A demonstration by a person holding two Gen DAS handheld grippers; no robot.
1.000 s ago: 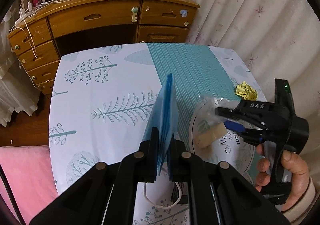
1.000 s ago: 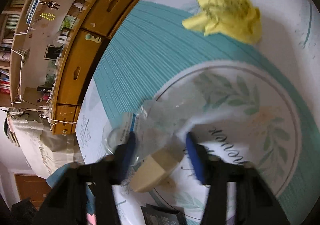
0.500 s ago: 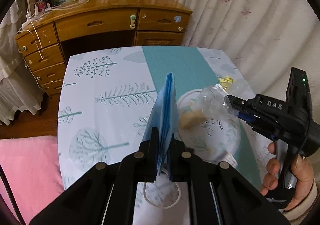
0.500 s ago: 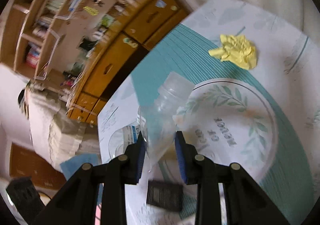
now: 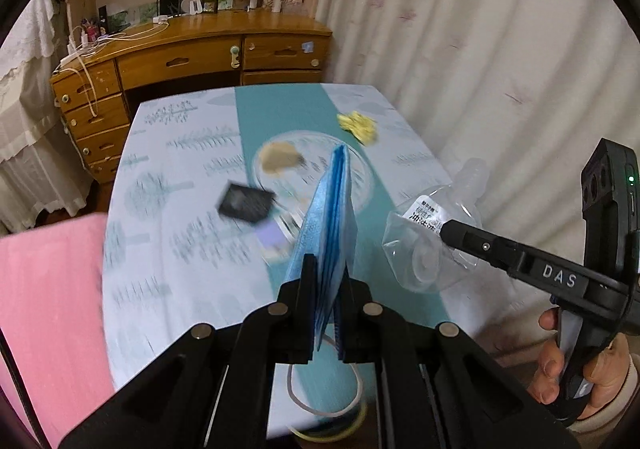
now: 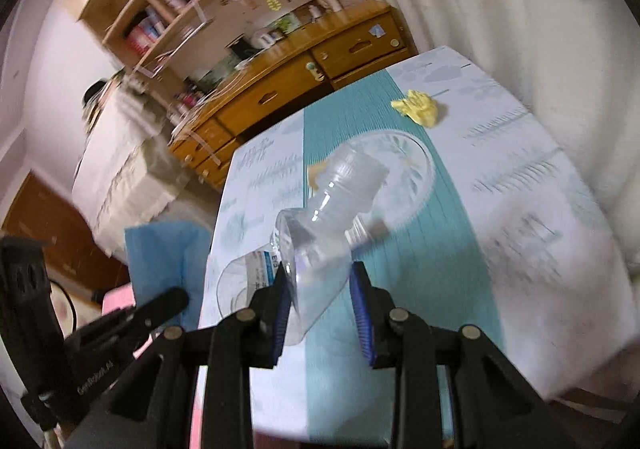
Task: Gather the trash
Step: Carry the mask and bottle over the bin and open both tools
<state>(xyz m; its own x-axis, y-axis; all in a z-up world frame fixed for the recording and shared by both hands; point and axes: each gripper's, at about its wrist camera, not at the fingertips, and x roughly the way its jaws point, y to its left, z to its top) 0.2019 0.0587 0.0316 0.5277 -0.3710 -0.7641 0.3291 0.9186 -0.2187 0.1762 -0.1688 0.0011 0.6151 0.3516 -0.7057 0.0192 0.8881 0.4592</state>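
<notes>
Two items are up off the tabletop (image 5: pixel 188 289) near its front edge: your left gripper (image 5: pixel 327 281) pinches the blue mask (image 5: pixel 330 225), your right gripper (image 6: pixel 320 289) clamps the clear plastic bottle (image 6: pixel 324 217).

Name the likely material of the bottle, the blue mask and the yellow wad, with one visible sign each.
Bottle: thin clear plastic, glossy; the table shows through it.
Blue mask: probably non-woven fabric, matte, pleated, with a white loop.
Yellow wad: seemingly paper, matte, sharply crumpled.
</notes>
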